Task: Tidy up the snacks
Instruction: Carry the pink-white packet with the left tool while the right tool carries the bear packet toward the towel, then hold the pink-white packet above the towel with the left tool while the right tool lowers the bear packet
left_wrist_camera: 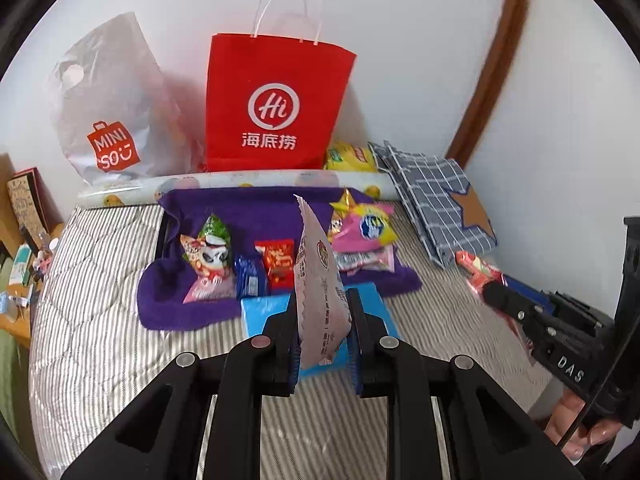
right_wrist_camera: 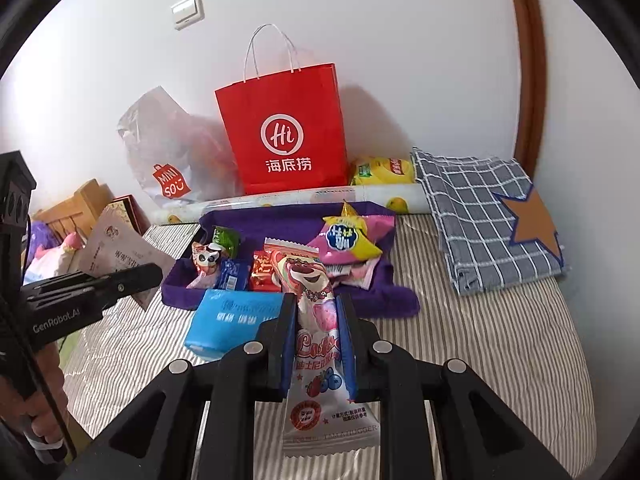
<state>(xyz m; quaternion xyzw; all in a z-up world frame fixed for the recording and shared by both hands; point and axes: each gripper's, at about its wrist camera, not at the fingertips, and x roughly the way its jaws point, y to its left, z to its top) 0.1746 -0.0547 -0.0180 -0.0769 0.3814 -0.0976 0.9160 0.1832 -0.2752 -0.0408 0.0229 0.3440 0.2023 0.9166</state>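
Snacks could slip. Left gripper pinches a pale packet by its edge, above the blue pack. Right gripper squeezes a pink bear packet, just right of the blue pack. 2 thin, slick wrappers could slide out onto the bed.

both wrist cams hover low over the bed's near edge, facing the wall, sharing the red bag.

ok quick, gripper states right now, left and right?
Left gripper: shut on a white printed snack packet.
Right gripper: shut on a pink bear snack packet.
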